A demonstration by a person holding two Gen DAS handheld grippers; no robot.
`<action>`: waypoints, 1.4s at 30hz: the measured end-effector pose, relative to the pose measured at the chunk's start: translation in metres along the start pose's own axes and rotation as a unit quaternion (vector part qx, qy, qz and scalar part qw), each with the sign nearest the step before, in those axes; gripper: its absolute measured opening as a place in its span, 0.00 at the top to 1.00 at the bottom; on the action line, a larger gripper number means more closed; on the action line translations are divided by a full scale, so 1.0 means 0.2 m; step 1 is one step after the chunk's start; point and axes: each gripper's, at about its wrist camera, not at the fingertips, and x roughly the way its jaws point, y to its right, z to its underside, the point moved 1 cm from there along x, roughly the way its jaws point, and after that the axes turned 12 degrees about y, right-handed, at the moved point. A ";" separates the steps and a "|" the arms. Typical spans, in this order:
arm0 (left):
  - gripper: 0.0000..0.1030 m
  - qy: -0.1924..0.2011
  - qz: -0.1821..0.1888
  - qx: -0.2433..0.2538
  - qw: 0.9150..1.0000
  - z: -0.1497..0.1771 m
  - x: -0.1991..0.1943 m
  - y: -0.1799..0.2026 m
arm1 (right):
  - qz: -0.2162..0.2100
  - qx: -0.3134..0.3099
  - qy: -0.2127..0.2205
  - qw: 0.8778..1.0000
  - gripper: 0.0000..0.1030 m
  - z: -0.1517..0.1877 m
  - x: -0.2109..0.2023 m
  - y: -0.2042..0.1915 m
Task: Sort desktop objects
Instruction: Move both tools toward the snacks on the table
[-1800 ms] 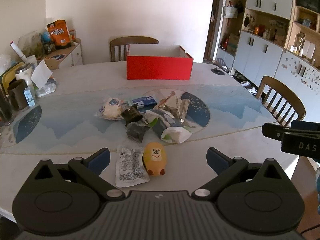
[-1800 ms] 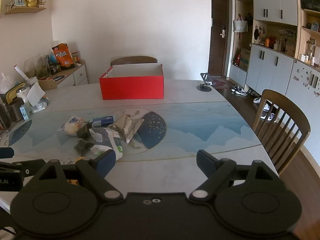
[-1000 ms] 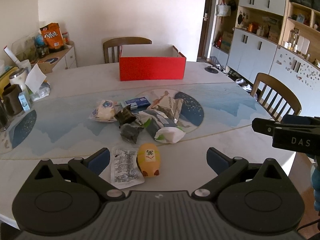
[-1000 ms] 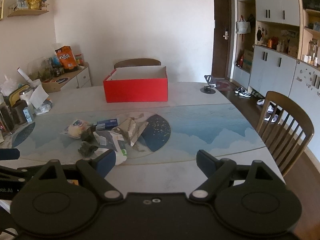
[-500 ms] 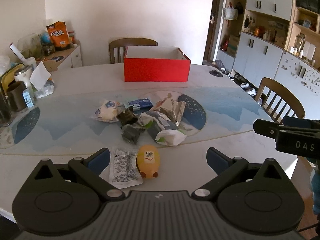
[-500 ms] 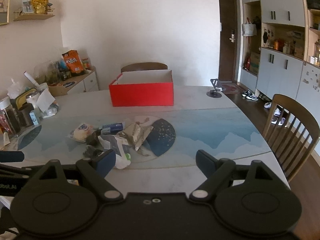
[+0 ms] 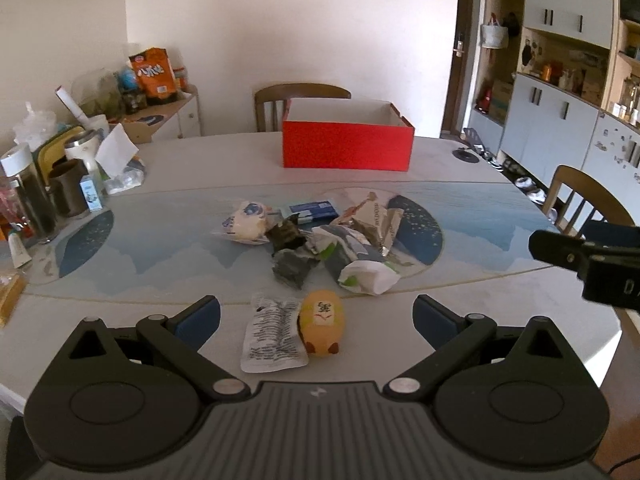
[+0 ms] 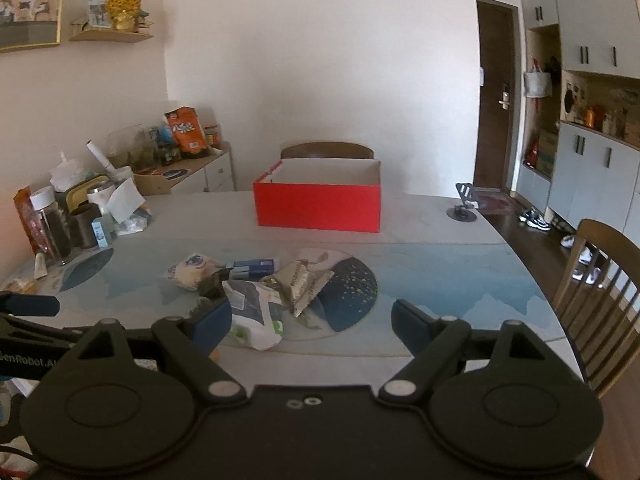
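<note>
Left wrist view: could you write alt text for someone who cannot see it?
Open left tongs hover over a yellow toy and a white sachet on a table. Beyond lie crumpled snack wrappers and an open red box.

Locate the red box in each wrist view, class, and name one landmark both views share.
Left wrist: the red box sits upper centre, at the table's far side.
Right wrist: the red box sits at centre, slightly left, past the wrappers.
Shared landmark: the wooden chair directly behind it.
</note>
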 end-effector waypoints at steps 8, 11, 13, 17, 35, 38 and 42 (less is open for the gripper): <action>0.00 -0.008 -0.021 0.016 1.000 0.07 0.04 -0.06 | -0.014 -0.002 -0.011 1.000 0.16 0.02 0.05 -0.03; 0.00 -0.015 -0.018 0.014 1.000 0.09 0.08 -0.10 | -0.018 -0.005 -0.020 1.000 0.16 0.04 0.07 -0.06; 0.00 -0.021 -0.015 0.016 1.000 0.11 0.12 -0.12 | -0.020 -0.008 -0.026 0.999 0.16 0.05 0.09 -0.08; 0.00 -0.027 -0.004 0.019 0.999 0.11 0.18 -0.17 | -0.014 -0.010 -0.032 0.999 0.16 0.05 0.13 -0.12; 0.03 -0.065 0.061 0.051 0.995 0.17 0.48 -0.31 | 0.021 -0.020 -0.069 0.997 0.16 0.09 0.44 -0.31; 0.04 -0.063 0.083 0.066 0.992 0.17 0.51 -0.26 | 0.024 -0.024 -0.073 0.997 0.16 0.09 0.49 -0.33; 0.04 -0.065 0.110 0.075 0.989 0.18 0.56 -0.20 | 0.026 -0.028 -0.078 0.996 0.17 0.10 0.56 -0.34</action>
